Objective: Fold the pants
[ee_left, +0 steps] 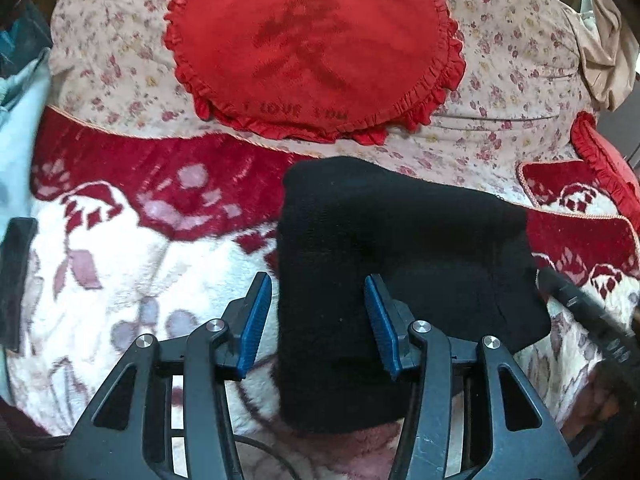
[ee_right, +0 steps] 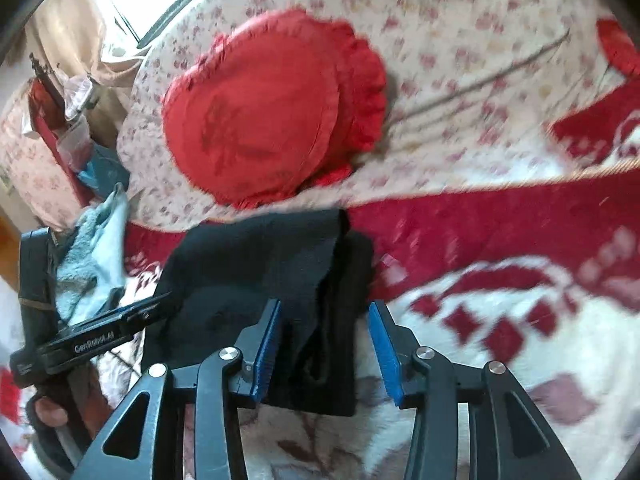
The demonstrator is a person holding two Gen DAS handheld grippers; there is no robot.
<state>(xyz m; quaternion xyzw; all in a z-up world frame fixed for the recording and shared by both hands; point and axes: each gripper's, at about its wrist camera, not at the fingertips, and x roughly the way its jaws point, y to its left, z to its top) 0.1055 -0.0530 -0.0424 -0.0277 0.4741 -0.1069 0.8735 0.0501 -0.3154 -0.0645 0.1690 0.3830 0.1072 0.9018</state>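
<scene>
Red-and-white blanket carries folded black pants below a red cushion; left gripper and right gripper hover wide apart, holding nothing.

The black pants are showing as a matt, finely knitted cloth, lying on a fluffy red-and-white blanket whose pile is looking soft and plush. The red cushion is showing smooth woven fabric with a gathered frill. The left tongs are showing matt black plastic arms, ribbed blue pads and shiny metal pivots.
</scene>
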